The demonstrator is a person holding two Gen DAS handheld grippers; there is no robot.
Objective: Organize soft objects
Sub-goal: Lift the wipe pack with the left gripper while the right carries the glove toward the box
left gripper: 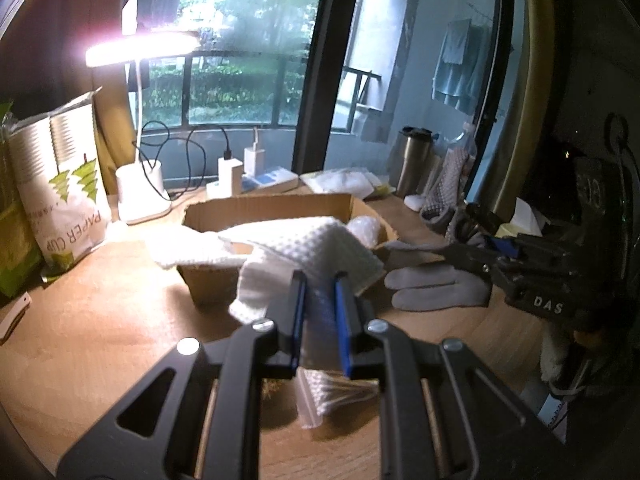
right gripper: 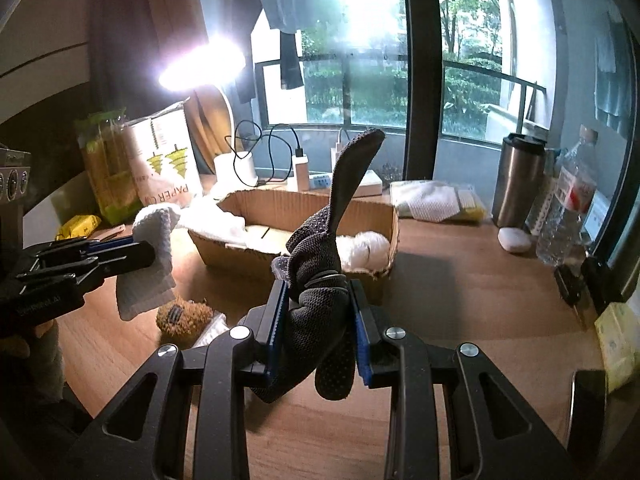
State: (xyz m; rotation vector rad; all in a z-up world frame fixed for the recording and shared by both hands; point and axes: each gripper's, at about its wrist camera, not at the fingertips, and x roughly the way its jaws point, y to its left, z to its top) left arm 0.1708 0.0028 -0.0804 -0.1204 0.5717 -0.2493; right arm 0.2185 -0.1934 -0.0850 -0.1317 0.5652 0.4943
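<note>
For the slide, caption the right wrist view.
Right gripper clamps a grey glove before the cardboard box.

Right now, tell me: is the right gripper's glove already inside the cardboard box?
No. The grey glove is clamped in the right gripper, held up in front of the cardboard box.

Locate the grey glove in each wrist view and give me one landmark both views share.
Left wrist view: the grey glove is right of centre, held by the right gripper beside the cardboard box.
Right wrist view: the grey glove is at centre, clamped in the right gripper, one finger pointing up.
Shared landmark: the cardboard box on the wooden table.
</note>
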